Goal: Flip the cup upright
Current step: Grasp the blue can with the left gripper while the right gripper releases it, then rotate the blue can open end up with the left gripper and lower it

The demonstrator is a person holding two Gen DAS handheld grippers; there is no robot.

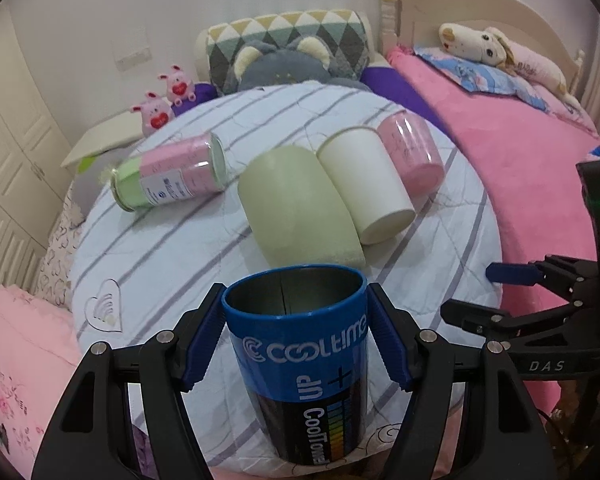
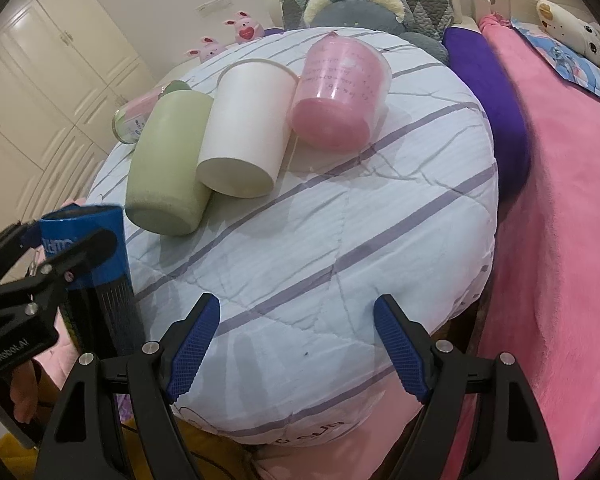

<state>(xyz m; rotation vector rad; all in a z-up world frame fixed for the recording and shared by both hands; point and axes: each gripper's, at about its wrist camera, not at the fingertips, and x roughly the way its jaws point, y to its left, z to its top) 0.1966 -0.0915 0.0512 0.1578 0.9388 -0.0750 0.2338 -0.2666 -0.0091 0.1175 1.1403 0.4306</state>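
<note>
The left tool (image 1: 296, 336) clasps the blue cup (image 1: 300, 360) by its rim band, mouth up, at the near edge of the striped quilt (image 1: 160, 248). Set down on that soft, puffy padding, the tall smooth cylinder could topple (or roll off the rounded edge). The right tool (image 2: 298, 348) hangs released over bare quilt. The green cup (image 1: 296, 212), white cup (image 1: 366, 184) and translucent pink cup (image 1: 412, 156) lie sideways, touching, prone to rolling.

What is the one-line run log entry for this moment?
left gripper: shut on blue printed cup, mouth up | right gripper: open | green cup: lying
</note>
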